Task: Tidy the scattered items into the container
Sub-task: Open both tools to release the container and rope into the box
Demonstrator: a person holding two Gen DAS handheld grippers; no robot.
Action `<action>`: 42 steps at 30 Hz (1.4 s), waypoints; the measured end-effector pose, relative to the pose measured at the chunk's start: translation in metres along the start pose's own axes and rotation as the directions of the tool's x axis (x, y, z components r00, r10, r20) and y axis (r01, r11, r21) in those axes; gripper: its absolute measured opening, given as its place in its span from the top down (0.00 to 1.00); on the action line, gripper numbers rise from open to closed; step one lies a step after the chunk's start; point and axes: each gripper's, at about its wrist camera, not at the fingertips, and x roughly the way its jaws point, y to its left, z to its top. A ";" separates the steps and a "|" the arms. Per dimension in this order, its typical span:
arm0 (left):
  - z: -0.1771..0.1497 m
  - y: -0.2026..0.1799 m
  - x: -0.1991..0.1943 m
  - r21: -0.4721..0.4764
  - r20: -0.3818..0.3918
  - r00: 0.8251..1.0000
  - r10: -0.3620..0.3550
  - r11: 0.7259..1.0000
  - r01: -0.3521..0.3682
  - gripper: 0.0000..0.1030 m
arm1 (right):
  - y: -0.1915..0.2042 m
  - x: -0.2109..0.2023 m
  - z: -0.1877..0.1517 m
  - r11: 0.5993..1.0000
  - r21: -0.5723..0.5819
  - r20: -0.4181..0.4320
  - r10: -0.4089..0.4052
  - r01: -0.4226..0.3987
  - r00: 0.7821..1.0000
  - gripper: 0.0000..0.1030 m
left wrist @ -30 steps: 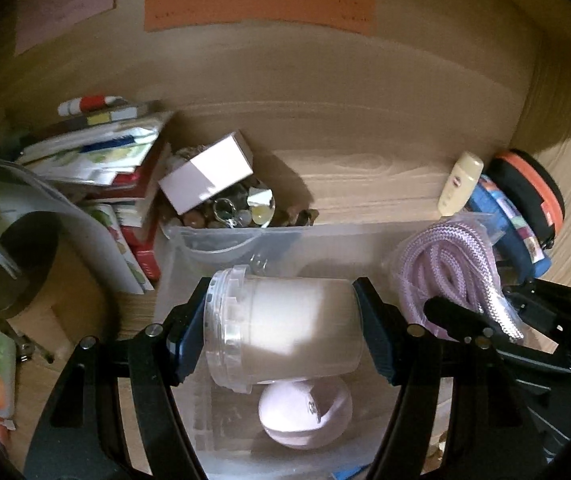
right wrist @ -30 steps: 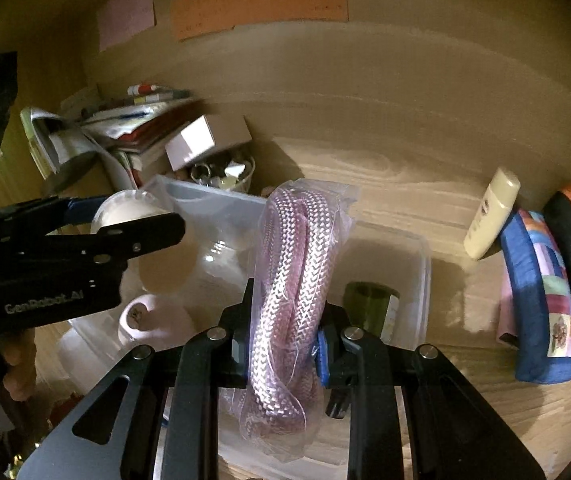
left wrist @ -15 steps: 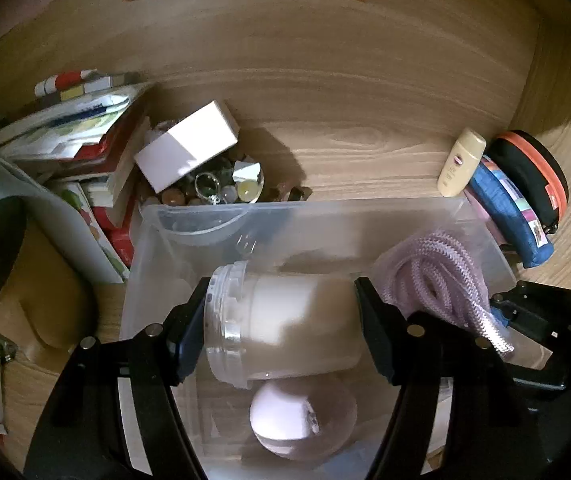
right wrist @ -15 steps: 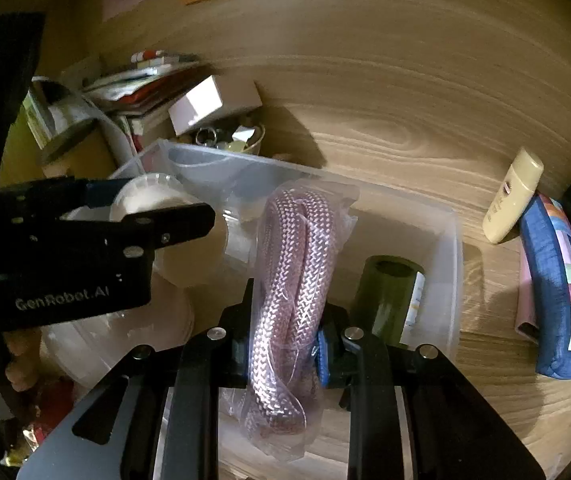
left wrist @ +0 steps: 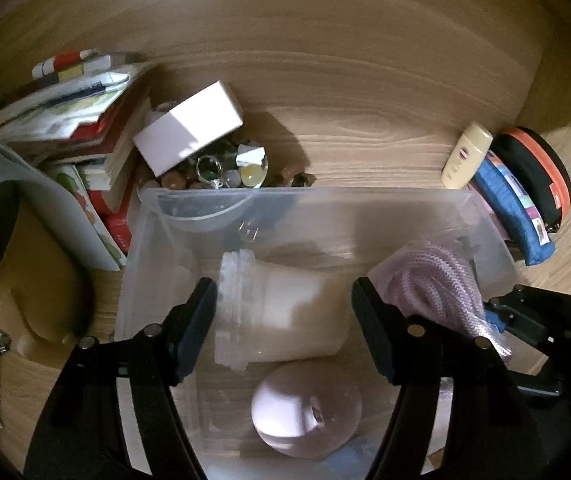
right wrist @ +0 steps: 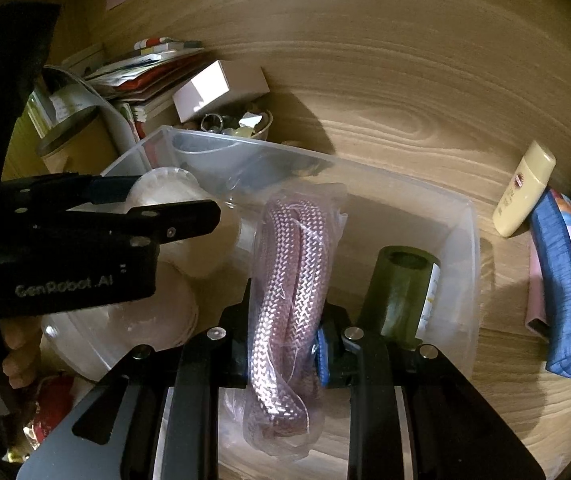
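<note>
A clear plastic bin [left wrist: 325, 204] sits on the wooden desk; it also shows in the right wrist view [right wrist: 461, 216]. My left gripper [left wrist: 283, 312] is open over the bin, with a white lidded jar [left wrist: 281, 312] lying on its side, blurred, between the spread fingers. A pale pink round item [left wrist: 305, 416] lies in the bin below it. My right gripper [right wrist: 285, 344] is shut on a pink rope in a clear bag [right wrist: 289, 280], held over the bin. A dark green bottle [right wrist: 397, 292] stands in the bin.
A white box [left wrist: 189, 132] sits on a bowl of trinkets [left wrist: 221, 168] behind the bin. Books [left wrist: 65, 120] are stacked at the left. A cream bottle [left wrist: 465, 156], a blue pouch [left wrist: 513, 216] and an orange-rimmed case [left wrist: 545, 176] lie at the right.
My left gripper has opened and the white jar has come free between its fingers, low in the bin. Both grippers have moved down toward the bin. The right one still grips the rope.
</note>
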 end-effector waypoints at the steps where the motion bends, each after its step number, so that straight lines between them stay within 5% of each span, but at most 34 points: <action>1: -0.001 -0.001 -0.001 0.006 0.005 1.000 0.006 1.000 -0.006 0.33 | 0.001 0.000 0.000 1.000 -0.003 0.003 -0.003 0.003 1.000 0.78; 6: -0.002 -0.003 -0.004 0.013 0.016 1.000 0.008 1.000 -0.008 0.33 | 0.007 -0.005 0.001 0.998 -0.038 0.038 -0.051 0.053 0.998 0.75; 10: -0.003 -0.002 -0.015 0.016 0.035 0.999 0.011 1.000 -0.012 0.33 | 0.008 -0.014 0.001 0.997 -0.052 0.074 -0.056 0.059 0.996 0.52; 21: -0.006 -0.005 -0.075 0.036 0.189 0.981 0.043 0.998 -0.051 0.17 | 0.010 -0.049 0.009 0.994 -0.045 0.165 -0.093 0.101 0.982 0.36; 25: -0.010 -0.008 -0.089 0.038 0.207 0.977 0.045 0.998 -0.054 0.17 | 0.016 -0.071 0.011 0.988 -0.044 0.225 -0.136 0.149 0.965 0.21; 42: -0.050 -0.005 -0.140 0.082 0.260 0.964 0.064 0.993 -0.088 0.05 | 0.003 -0.128 -0.028 0.973 0.026 0.222 -0.228 0.228 0.948 0.12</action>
